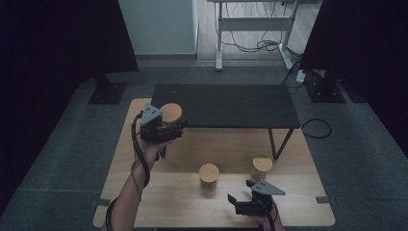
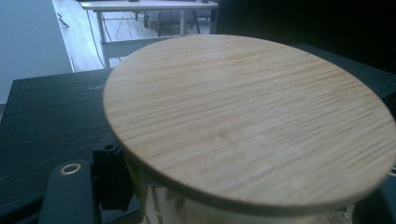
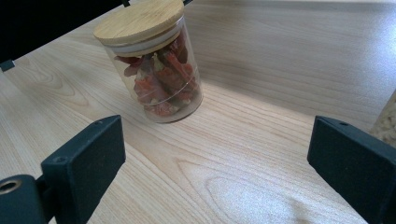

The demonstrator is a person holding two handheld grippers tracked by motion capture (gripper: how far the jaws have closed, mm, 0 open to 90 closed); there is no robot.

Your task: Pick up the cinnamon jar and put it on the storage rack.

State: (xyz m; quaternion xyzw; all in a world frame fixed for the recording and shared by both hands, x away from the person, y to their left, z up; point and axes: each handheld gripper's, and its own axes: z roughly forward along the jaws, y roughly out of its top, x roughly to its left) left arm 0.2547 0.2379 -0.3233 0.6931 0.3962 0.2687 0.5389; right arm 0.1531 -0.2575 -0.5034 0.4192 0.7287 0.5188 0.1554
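My left gripper point(image 1: 173, 125) is shut on a glass jar with a round bamboo lid point(image 1: 171, 113) and holds it up at the front left corner of the low black shelf point(image 1: 226, 106). In the left gripper view the lid point(image 2: 243, 116) sits very close, with the jar's glass wall just under it and one black finger point(image 2: 70, 191) beside it. My right gripper point(image 1: 240, 191) stands open low over the wooden table point(image 1: 159, 197), with nothing between its jaws. Ahead of it stands a jar of red dried chillies point(image 3: 156, 74) with a bamboo lid point(image 1: 209, 173).
A second lidded jar point(image 1: 261, 166) with pale contents stands right of the chilli jar, by the shelf's leg; its edge point(image 3: 386, 122) lies near my right jaw. Dark curtains flank the table, and a white desk frame point(image 1: 252, 29) with cables stands behind.
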